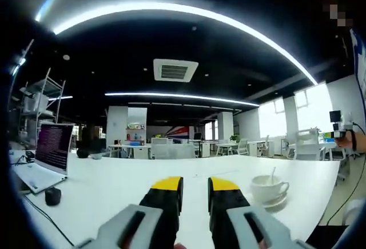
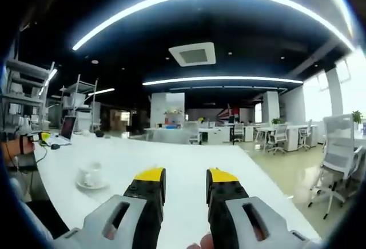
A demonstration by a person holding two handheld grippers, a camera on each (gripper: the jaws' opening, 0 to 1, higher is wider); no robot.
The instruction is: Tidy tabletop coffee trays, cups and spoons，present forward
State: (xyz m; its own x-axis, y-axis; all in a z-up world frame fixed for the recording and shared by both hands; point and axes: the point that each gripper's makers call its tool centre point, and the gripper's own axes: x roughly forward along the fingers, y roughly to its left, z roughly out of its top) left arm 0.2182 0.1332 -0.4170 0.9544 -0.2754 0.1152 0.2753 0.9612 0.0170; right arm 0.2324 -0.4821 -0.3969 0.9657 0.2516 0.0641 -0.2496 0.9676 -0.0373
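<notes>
Both tongs hung over the white surface (image 1: 114,186) with jaws narrowly parted and holding nothing—the cup (image 1: 267,187) on its saucer (image 1: 274,202), spoon (image 1: 271,174) inside, sat just right of the left tongs (image 1: 195,184) and well left of the right tongs (image 2: 186,176), so the left should probably open wider and approach low, gripping the saucer's rim.

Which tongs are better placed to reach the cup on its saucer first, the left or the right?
Probably the left tongs. In the left gripper view the cup on its saucer sits just beside them; in the right gripper view it looks farther from the right tongs. Both are open, holding nothing.
</notes>
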